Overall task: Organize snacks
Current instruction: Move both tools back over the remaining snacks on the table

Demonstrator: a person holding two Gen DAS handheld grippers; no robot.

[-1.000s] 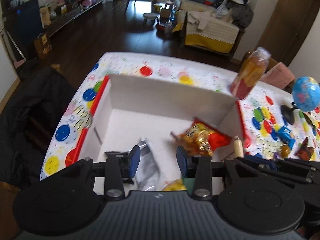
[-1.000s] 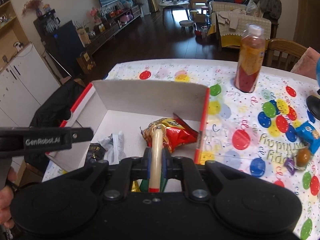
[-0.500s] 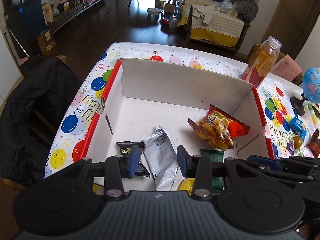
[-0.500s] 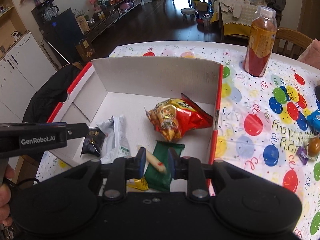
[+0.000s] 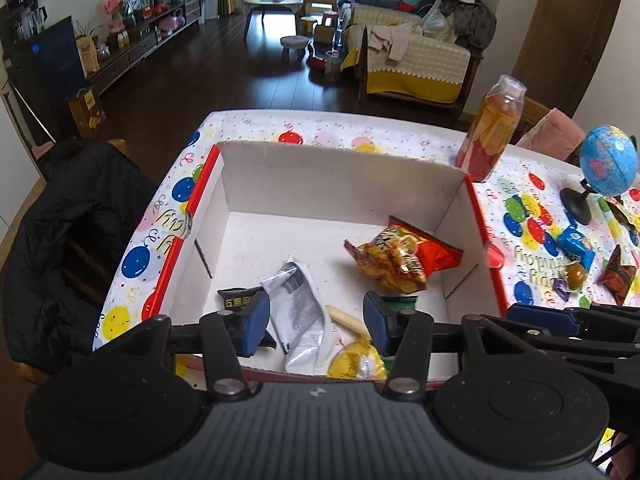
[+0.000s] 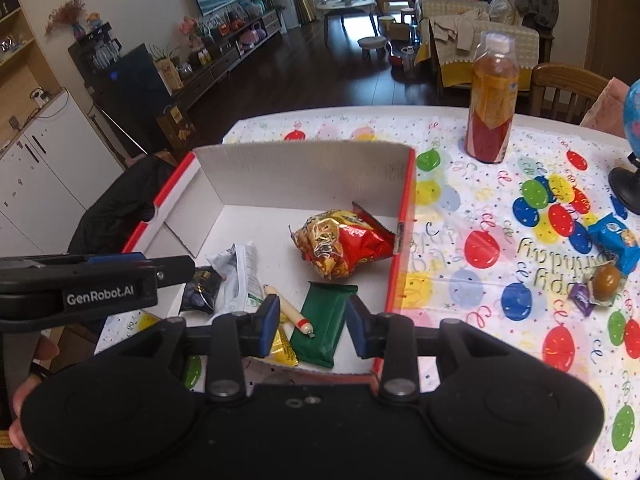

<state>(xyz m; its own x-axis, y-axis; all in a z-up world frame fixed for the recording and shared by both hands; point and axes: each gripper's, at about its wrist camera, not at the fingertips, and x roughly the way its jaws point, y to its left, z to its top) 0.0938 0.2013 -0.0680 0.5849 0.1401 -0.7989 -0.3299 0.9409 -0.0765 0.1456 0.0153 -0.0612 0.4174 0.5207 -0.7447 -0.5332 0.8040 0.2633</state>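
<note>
A white cardboard box (image 5: 340, 176) (image 6: 304, 172) with red edges stands on the balloon-print table. Inside lie a red-yellow chip bag (image 5: 400, 258) (image 6: 344, 244), a silver packet (image 5: 298, 300) (image 6: 240, 276), a black packet (image 5: 236, 300) (image 6: 202, 286), a green bar (image 6: 324, 322), a yellow packet (image 5: 356, 362) and a sausage stick (image 6: 290, 312) (image 5: 346, 320). My right gripper (image 6: 312, 320) hovers above the box's near edge, jaws opening, nothing between them. My left gripper (image 5: 314, 322) is also above the near edge, jaws opening and empty.
Loose snacks lie on the table (image 6: 480, 200) to the right of the box: a blue packet (image 6: 614, 242), a brown egg-shaped sweet (image 6: 606, 278), a purple sweet (image 6: 580, 304), a dark red packet (image 5: 618, 278). A juice bottle (image 6: 492, 104) and a globe (image 5: 608, 160) stand at the back right.
The right gripper let go of the sausage stick, which now lies in the box by the green bar. Both grippers drew back from the box and their jaws widened.
</note>
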